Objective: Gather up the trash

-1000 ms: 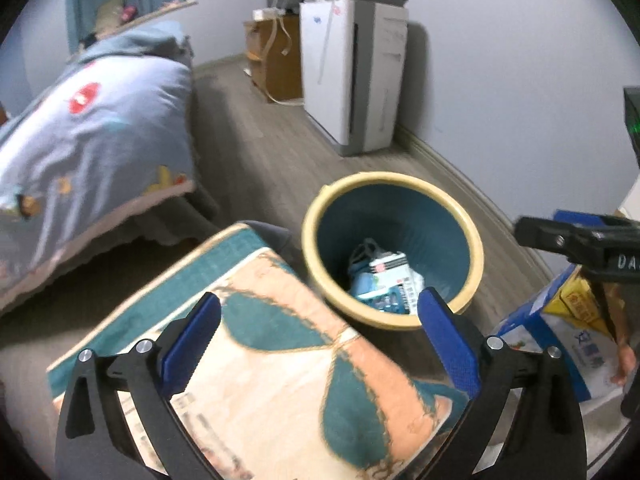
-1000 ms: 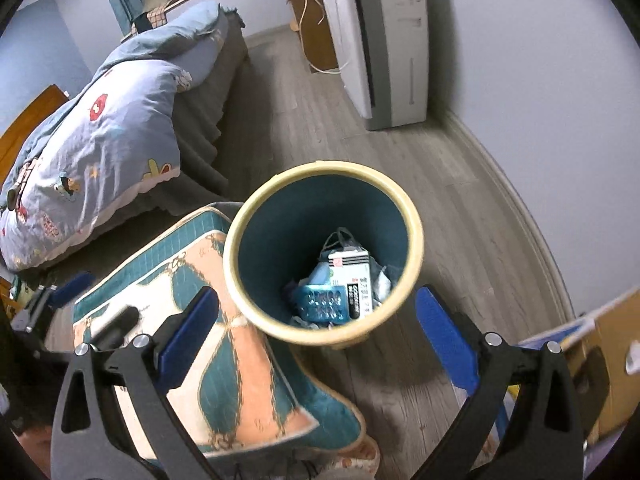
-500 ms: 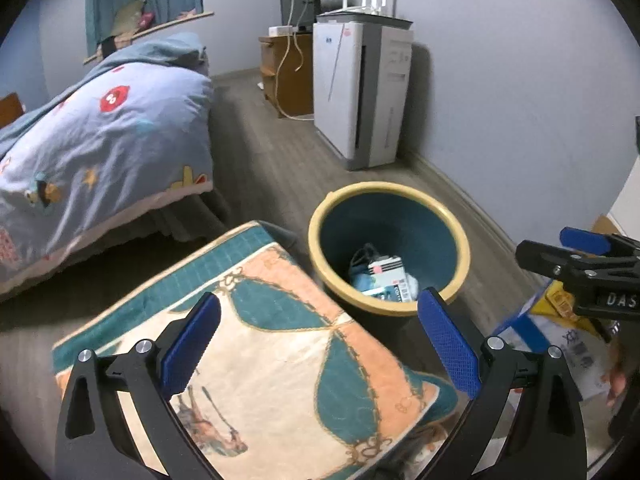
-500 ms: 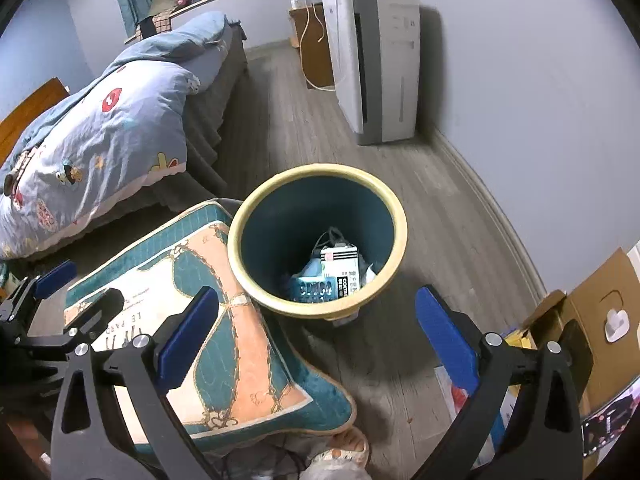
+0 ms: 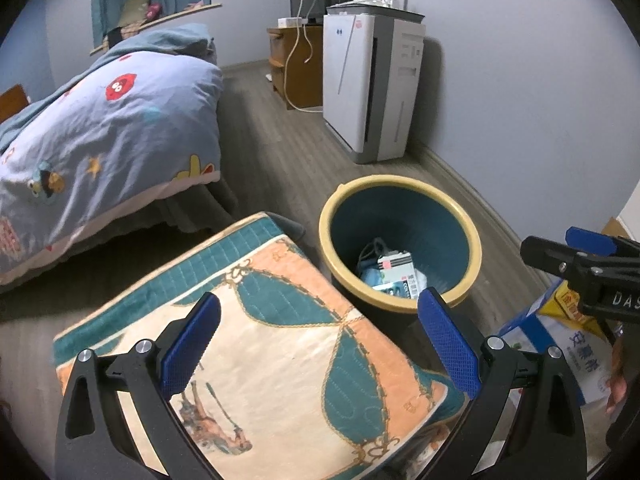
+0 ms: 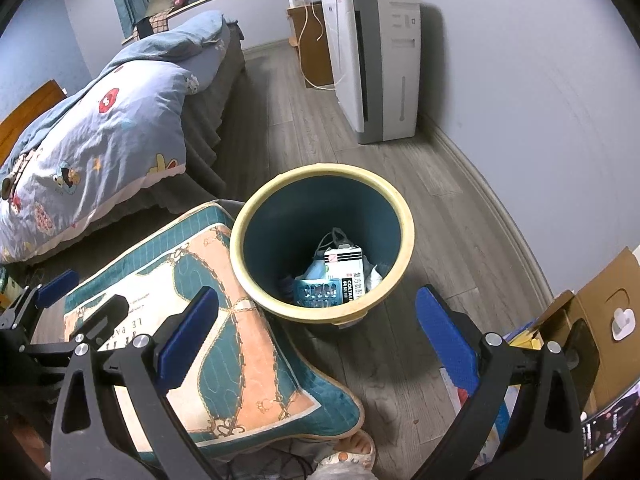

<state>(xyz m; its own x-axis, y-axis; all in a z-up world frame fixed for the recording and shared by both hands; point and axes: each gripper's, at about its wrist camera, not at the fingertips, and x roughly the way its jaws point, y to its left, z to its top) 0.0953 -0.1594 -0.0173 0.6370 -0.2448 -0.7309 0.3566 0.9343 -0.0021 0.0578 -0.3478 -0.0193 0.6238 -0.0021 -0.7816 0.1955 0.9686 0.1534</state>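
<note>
A round bin with a yellow rim and teal inside [image 5: 472,236] stands on the wood floor; it also shows in the right wrist view [image 6: 244,256]. Trash lies at its bottom: a white carton [image 6: 346,264], a blue blister pack [image 6: 318,291] and crumpled bits. My left gripper [image 5: 316,340] is open and empty, held above a patterned cushion [image 5: 256,360] beside the bin. My right gripper [image 6: 316,334] is open and empty, held above the bin's near rim. The right gripper also shows at the right edge of the left wrist view [image 5: 580,256].
A bed with a blue cartoon quilt [image 5: 100,120] fills the left. A white air purifier [image 5: 368,88] and a wooden cabinet [image 5: 296,68] stand along the far wall. Cardboard and printed boxes [image 6: 596,320] lie at the right. A slippered foot [image 6: 348,452] shows below.
Both grippers have drawn back and up from the bin, so it looks smaller and farther. Both stay open and empty.
</note>
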